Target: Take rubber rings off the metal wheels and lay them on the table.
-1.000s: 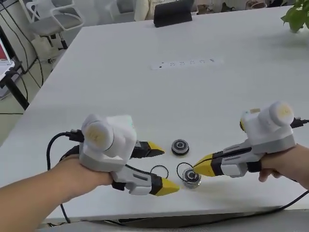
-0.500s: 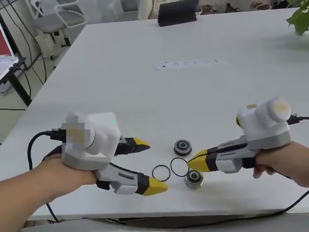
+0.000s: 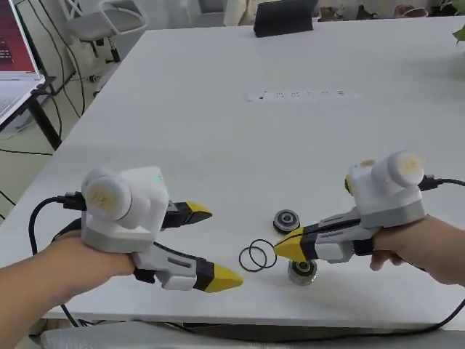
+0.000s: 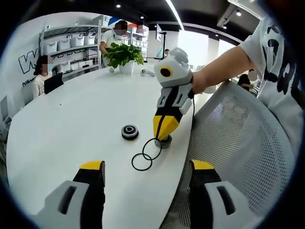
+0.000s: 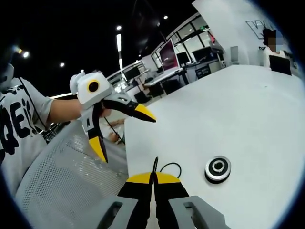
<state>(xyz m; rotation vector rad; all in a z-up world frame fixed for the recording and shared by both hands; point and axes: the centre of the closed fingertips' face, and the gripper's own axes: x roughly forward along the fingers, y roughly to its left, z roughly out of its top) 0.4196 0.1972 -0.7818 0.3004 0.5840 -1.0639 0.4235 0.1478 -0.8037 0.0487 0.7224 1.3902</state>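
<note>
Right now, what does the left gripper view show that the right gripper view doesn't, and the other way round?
Left gripper view: the bare wheel beneath the right gripper, and both rubber rings overlapping near the table edge. Right gripper view: its own shut jaws, apparently pinching one rubber ring, and the open left gripper. Shared: the black-rimmed wheel and the white table.

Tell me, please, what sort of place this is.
Probably an office or lab meeting area: a long white table with a built-in socket strip, a chair beside it, and shelves of bins along the wall.
</note>
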